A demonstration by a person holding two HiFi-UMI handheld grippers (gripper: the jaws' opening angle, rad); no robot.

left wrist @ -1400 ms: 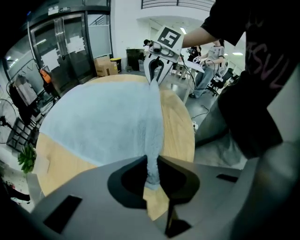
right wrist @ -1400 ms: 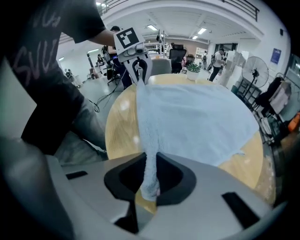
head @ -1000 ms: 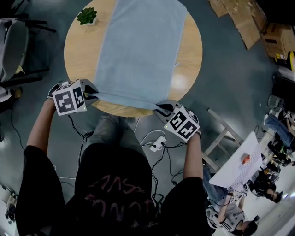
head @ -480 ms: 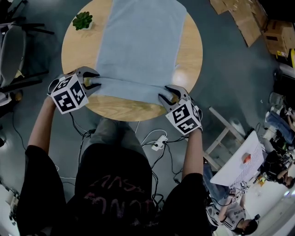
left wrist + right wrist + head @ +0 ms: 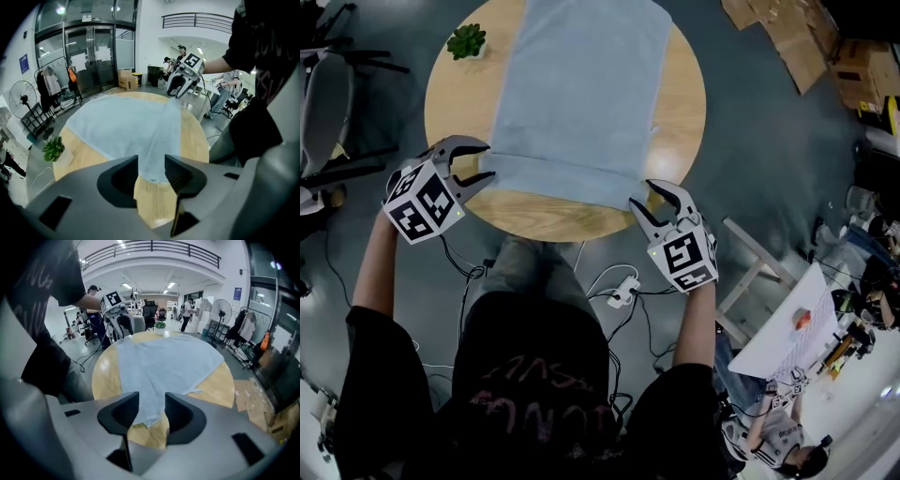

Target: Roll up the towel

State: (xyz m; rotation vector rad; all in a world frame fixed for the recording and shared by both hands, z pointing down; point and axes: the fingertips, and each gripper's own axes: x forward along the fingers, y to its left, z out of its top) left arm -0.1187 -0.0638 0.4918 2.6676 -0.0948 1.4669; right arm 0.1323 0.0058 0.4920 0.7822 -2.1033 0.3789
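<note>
Towel [image 5: 581, 94] flat on round worktop [image 5: 680, 122], near edge turned over into a narrow band. Left gripper [image 5: 483, 160] sits just off the band's left end, right gripper [image 5: 642, 194] just off its right end. Both jaws have just been opening and now stand wide. Towel corners show through the gaps, pads clear of the cloth. Small plant [image 5: 467, 40] far left.

Right tool [image 5: 151, 404], jaws just opened wider, straddles the towel [image 5: 164, 362] corner without pressing it.
</note>
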